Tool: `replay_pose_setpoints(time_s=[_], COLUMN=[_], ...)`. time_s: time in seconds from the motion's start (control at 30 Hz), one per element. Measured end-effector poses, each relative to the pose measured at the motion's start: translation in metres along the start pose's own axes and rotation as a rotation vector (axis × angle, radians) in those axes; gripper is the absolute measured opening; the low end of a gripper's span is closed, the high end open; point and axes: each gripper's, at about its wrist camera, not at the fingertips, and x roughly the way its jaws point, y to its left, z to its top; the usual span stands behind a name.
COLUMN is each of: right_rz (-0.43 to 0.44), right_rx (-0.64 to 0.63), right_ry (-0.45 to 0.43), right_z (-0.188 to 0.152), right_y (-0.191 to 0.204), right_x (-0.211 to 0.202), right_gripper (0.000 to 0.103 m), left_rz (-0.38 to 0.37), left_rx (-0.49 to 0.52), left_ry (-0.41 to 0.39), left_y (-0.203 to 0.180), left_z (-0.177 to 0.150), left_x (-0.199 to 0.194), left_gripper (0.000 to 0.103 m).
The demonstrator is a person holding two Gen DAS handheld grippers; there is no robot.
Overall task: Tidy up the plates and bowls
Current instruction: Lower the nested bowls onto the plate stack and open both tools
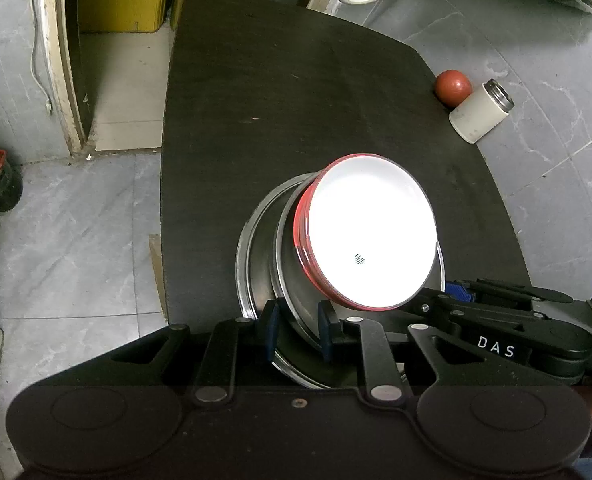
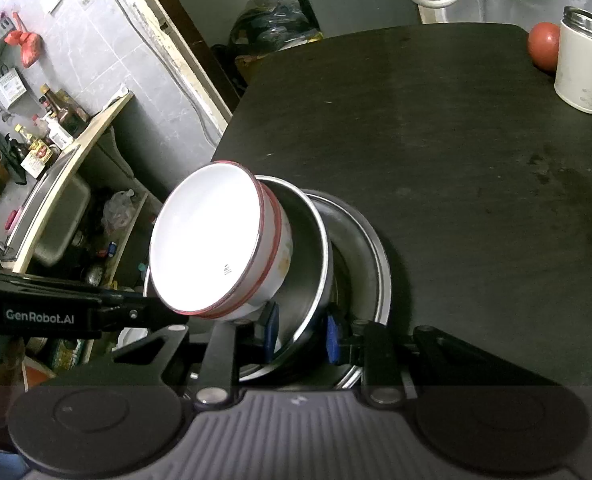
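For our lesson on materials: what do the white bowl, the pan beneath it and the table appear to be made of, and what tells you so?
White bowl: probably enamelled metal or glazed ceramic; glossy white inside, thin red rim.
Pan: looks like steel; grey, with a bright mirror-like edge.
Table: dark, matt, perhaps wood or laminate; faint grain and smudges, so uncertain.

Probably a home kitchen: a steel sink (image 2: 61, 216), sauce bottles (image 2: 61, 110) on the counter, tiled walls far left.

On the dark table (image 1: 296, 100) you see a white canister (image 1: 480, 111) at its far right edge, a red ball (image 1: 452, 85) touching it just behind.
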Motion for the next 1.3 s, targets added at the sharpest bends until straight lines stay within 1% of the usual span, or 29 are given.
replay_pose_setpoints(time_s=[0.37,0.53,0.67,0.93,1.07,1.13,1.2,1.3], right_rz=[-0.001,-0.019,-0.018,-0.02,-0.008,-0.004,-0.01,-0.003], right_rx=[-0.008,-0.031,-0.028,-0.038,-0.044,-0.059,-0.073,-0.079], right_ry=[-0.001,-0.021,-0.032,-0.055,-0.067,-0.073,-0.082,-0.096], right_z=[0.001,0.001,0.001,-0.003,-0.007,-0.007,-0.009,-0.01], right_y=[0.001,0.003,0.001,-0.005,-0.009,-0.01,-0.01,-0.012], right_x=[0.001,-0.003,-0.005,-0.01,-0.016,-0.018,-0.02,-0.023], right_gripper=[0.03,0.033,0.036,0.047,0.05,0.054,0.058,0.06], left_rz=[0.002,0.009,0.017,0.045,0.057,0.064,0.074,0.09], left_rx=[-0.007,-0.004,-0.003,0.004,-0.002,-0.004,-0.003,-0.005], left_ry=[-0.004,-0.015,-0.014,-0.016,-0.022,-0.027,-0.034,-0.049], left_y=[0.001,0.0,0.0,-0.005,-0.007,-0.008,-0.009,-0.009], left_z=[0.002,0.001,0.001,0.001,0.0,0.0,-0.001,-0.002], left_x=[0.0,-0.001,-0.002,-0.003,-0.004,-0.005,-0.006,-0.009], left_gripper=[0.021,0.022,0.023,0.023,0.024,0.024,0.025,0.029])
